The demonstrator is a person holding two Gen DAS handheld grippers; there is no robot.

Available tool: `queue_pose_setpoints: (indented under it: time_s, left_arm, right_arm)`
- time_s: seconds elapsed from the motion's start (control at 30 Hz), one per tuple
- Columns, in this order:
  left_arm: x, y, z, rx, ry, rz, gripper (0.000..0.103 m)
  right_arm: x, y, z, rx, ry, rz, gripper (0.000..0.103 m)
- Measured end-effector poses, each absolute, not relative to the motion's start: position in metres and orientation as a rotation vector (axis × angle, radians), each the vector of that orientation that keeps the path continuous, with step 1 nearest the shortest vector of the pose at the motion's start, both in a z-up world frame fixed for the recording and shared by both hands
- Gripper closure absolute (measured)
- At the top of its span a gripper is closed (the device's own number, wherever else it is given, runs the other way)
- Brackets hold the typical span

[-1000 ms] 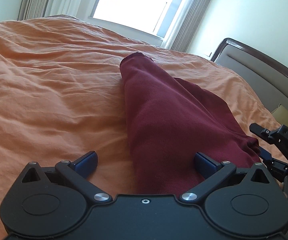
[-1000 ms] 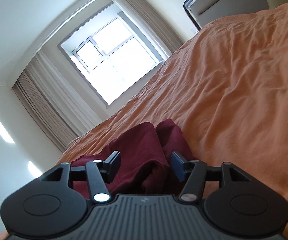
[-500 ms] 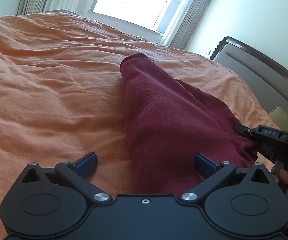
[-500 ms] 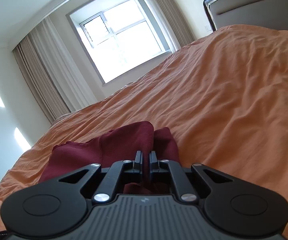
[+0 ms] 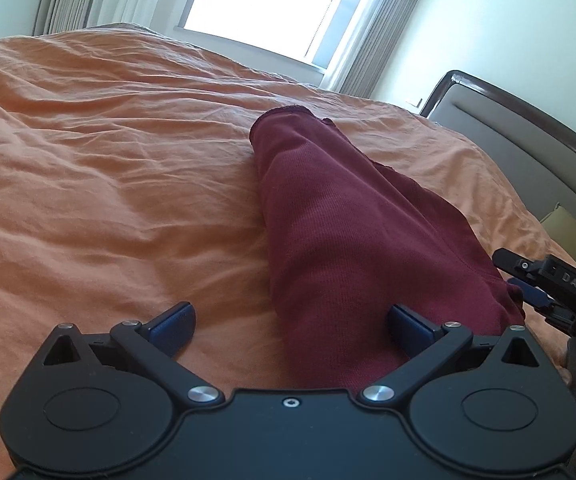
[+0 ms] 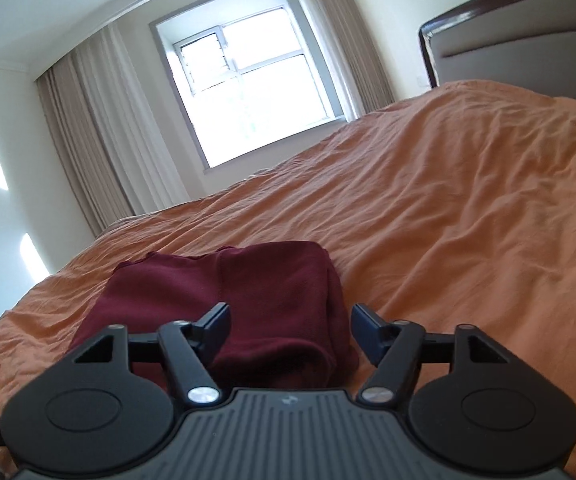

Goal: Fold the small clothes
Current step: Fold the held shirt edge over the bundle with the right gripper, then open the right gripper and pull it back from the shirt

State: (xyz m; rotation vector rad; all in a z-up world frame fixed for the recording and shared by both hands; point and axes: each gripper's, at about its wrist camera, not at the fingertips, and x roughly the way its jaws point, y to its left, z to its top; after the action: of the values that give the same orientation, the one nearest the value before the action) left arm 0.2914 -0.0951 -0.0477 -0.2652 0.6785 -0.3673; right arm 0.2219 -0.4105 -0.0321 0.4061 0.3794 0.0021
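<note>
A maroon garment [image 5: 348,240] lies folded into a long strip on the orange bed sheet [image 5: 108,200]. My left gripper [image 5: 290,320] is open at its near end, with the cloth's left edge between the blue fingers [image 5: 174,320] and neither pad pressing it. In the right wrist view the garment [image 6: 256,292] is a low heap just ahead. My right gripper [image 6: 292,324] straddles the garment's near right corner, its jaws opening and its pads clear of the cloth. From the left wrist view, the right gripper [image 5: 514,276] sits at the garment's right edge.
A dark-framed padded headboard [image 5: 528,140] stands at the right with a yellowish pillow [image 5: 568,228] below it. A bright window [image 6: 248,92] with beige curtains lies beyond the bed's far side. Wrinkled orange sheet spreads to the left of the garment.
The right gripper closed at the garment's right corner half a second ago and has now opened again and drawn back slightly. Its view has rolled closer to level. The left gripper stayed put.
</note>
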Motion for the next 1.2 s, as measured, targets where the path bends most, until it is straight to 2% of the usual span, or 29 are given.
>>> queue_pose_setpoints:
  time_s: [0.03, 0.1, 0.33, 0.5, 0.9, 1.07, 1.2]
  left_arm:
    - [0.291, -0.095, -0.048, -0.267, 0.678, -0.368, 0.001]
    - [0.291, -0.095, -0.048, -0.269, 0.676, -0.368, 0.001]
    - [0.291, -0.095, -0.049, -0.268, 0.675, -0.370, 0.001]
    - [0.288, -0.094, -0.050, -0.256, 0.674, -0.379, 0.001]
    - [0.284, -0.092, -0.052, -0.251, 0.659, -0.386, 0.001]
    - [0.286, -0.086, -0.044, -0.297, 0.662, -0.421, 0.001]
    - [0.298, -0.085, -0.034, -0.360, 0.672, -0.425, 0.001]
  right_arm:
    - [0.213, -0.404, -0.031, 0.380, 0.372, 0.016, 0.017]
    - [0.200, -0.392, -0.032, 0.334, 0.366, 0.037, 0.013]
    - [0.177, -0.362, -0.049, 0.183, 0.459, 0.000, 0.011]
    - [0.167, -0.356, -0.055, 0.122, 0.435, -0.009, 0.010]
    - [0.155, -0.356, -0.060, 0.108, 0.396, 0.001, 0.001]
    - [0.139, -0.384, -0.043, 0.248, 0.237, 0.106, 0.000]
    - [0.165, -0.406, -0.030, 0.318, 0.257, 0.063, 0.000]
